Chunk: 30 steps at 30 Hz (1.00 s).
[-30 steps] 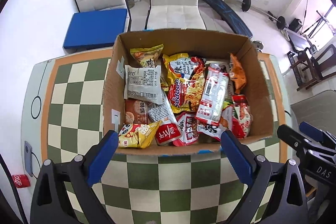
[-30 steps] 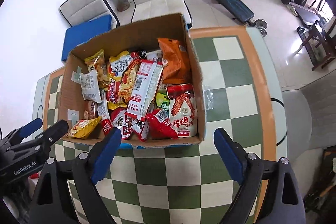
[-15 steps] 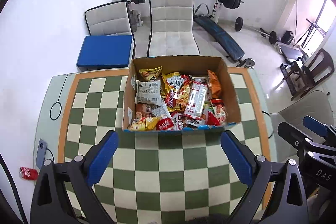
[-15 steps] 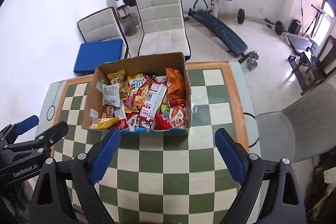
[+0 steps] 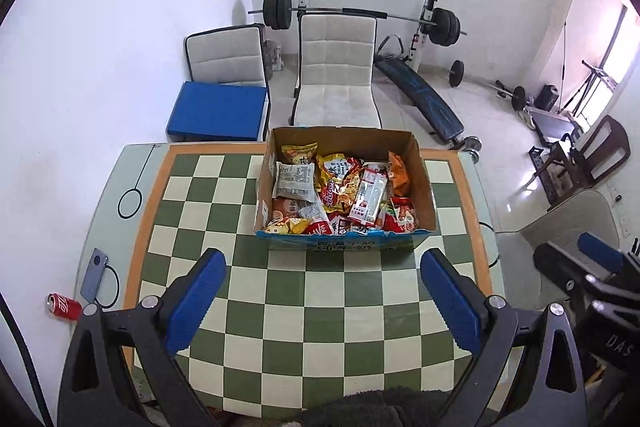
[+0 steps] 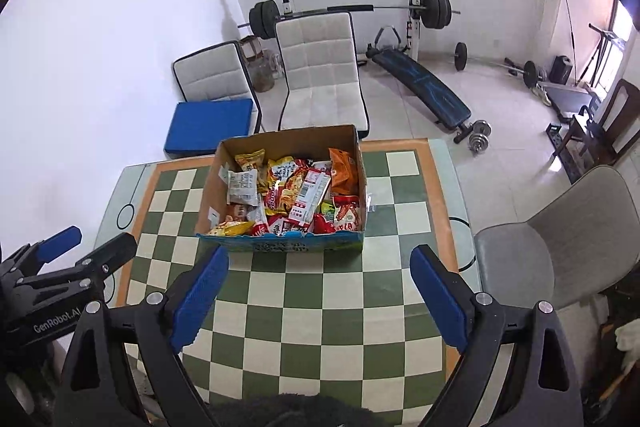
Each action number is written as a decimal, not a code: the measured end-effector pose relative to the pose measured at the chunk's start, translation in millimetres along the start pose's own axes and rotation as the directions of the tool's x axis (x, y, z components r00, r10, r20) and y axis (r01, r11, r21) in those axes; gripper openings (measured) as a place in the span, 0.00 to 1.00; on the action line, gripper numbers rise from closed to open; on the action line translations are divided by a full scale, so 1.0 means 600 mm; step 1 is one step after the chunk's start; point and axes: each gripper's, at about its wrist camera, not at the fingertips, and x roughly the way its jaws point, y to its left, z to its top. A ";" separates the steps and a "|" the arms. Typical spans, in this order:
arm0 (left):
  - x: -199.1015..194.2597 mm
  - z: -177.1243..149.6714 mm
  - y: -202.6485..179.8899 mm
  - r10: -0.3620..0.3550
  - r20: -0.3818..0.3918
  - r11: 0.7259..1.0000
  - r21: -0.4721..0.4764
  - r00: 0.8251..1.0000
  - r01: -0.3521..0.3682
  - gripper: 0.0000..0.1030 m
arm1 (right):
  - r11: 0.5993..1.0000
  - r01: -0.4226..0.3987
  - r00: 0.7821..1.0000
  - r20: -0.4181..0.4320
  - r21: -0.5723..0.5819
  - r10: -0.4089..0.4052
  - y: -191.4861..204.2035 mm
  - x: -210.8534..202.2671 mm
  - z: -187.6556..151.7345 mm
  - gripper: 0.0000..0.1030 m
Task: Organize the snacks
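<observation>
Left wrist view: the left gripper [image 5: 322, 291] is hanging wide open and empty above the checkered bench [image 5: 344, 291], while the cardboard box [image 5: 425, 187] of snack packets [image 5: 340, 189] is sitting at the far edge.

Right wrist view: the right gripper [image 6: 320, 287] is also gaping wide, holding nothing, well short of the box [image 6: 362, 183]

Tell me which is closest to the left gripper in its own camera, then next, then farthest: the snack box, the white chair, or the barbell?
From the left gripper:
1. Snack box, straight ahead on the checkered table.
2. White chair, behind the box.
3. Barbell, by the back wall.
</observation>
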 end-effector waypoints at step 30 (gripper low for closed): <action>0.034 -0.001 0.000 0.043 0.035 0.999 0.001 0.998 -0.043 0.98 | 0.996 0.083 0.994 0.070 0.023 -0.085 -0.010 0.025 0.007 0.97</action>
